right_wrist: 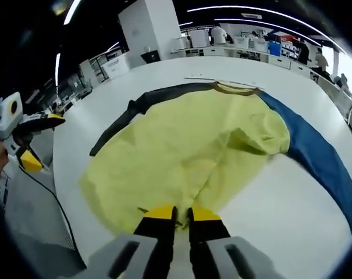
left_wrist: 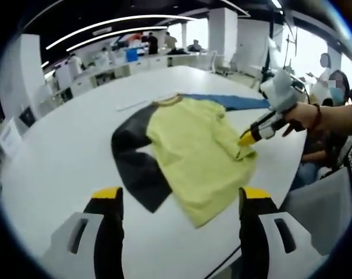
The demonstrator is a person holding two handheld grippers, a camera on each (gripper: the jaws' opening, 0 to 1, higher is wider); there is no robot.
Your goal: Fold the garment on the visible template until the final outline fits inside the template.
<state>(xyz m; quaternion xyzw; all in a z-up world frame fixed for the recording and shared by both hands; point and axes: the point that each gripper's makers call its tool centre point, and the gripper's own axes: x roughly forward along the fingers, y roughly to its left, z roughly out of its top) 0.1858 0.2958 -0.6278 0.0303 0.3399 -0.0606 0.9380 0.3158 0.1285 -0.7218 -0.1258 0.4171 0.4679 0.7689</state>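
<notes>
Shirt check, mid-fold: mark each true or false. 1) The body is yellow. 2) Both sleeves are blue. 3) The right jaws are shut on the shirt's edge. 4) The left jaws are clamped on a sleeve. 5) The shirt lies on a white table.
1) The shirt body is yellow: true.
2) Both sleeves blue: false. One sleeve is blue, the other black.
3) Right gripper shut on the shirt's edge: true.
4) Left gripper clamped on a sleeve: false. Its jaws stand open, short of the shirt.
5) The shirt lies on a white table: true.
</notes>
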